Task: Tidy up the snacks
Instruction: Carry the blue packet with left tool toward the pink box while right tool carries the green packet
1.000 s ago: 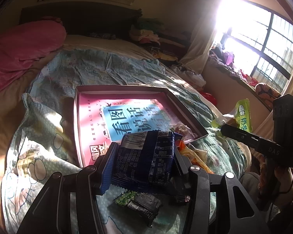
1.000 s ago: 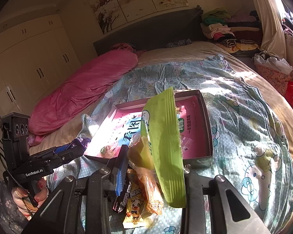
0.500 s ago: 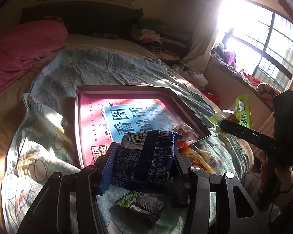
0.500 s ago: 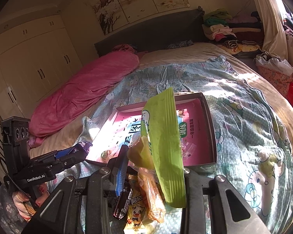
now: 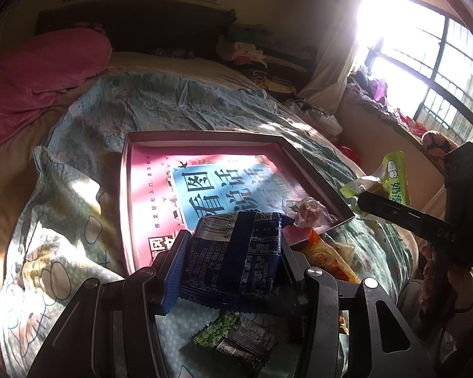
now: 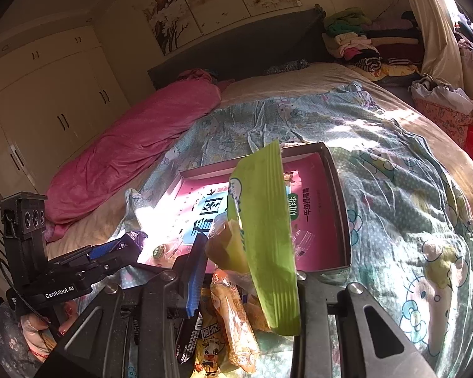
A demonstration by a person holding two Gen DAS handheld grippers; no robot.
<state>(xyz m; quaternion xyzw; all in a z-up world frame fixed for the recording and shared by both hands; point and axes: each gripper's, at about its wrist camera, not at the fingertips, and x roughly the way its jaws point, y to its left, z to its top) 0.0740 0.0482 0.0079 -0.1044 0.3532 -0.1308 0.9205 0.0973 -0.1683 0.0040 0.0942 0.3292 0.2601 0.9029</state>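
Tray placement is the relation that matters: the shallow pink cardboard tray with the blue-and-white printed panel (image 5: 205, 163) lies on the patterned bedspread (image 5: 63, 208) straight ahead of and below both tools, its near edge just beyond the fingertips in each wrist view.

The left gripper (image 5: 233, 252) is clamped on a dark blue foil snack packet with white print and a barcode (image 5: 239, 252), held flat across the jaws with its top edge already overlapping the tray's near rim. The right gripper (image 6: 246, 271) is clamped on a long lime-green plastic snack bag (image 6: 265, 236), which stands on edge, its long axis running up and away from the jaws and leaning over the tray's near right part. Both loads look equally close to the tray; I judge the left one nearer to a clean drop, since it lies flat.

Loose on the bedspread below the jaws are a small green-and-black sachet (image 5: 236, 340) and an orange-yellow cartoon-printed packet (image 6: 233, 324), both outside the tray. A clear-wrapped reddish sweet (image 5: 309, 211) sits in the tray's near right corner.

Hard to make out: glare from the window (image 5: 425, 63) washes out part of the tray floor, the green bag hides the tray's middle in the right view, and the green bag's contents are unclear.
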